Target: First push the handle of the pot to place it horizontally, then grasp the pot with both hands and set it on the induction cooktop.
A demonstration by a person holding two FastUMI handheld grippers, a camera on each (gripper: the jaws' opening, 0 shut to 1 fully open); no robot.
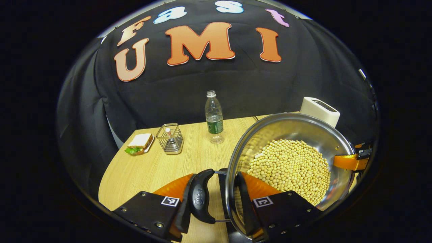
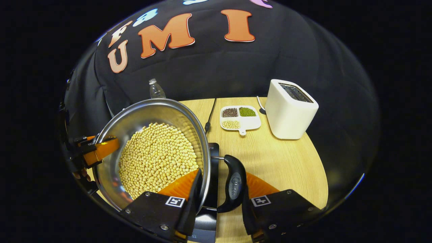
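Steel pot [image 1: 290, 162], full of yellow beans [image 1: 290, 170], fills lower right of left gripper view, lower left of right gripper view. Left gripper [image 1: 221, 199] straddles pot rim and black side handle [image 1: 200, 200]; right gripper [image 2: 219, 197] does same at opposite handle [image 2: 234, 184]. Whether fingers press, cannot tell. Black induction cooktop [image 2: 212, 202] peeks under pot at bottom centre. Judgement: handle push done, two-handed hold in place, pot looks tilted, at or just above cooktop; setting down and release remain. Wooden tabletop [image 2: 283, 162] beneath.

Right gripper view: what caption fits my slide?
Right gripper clamps the bean-filled pot by rim and handle.
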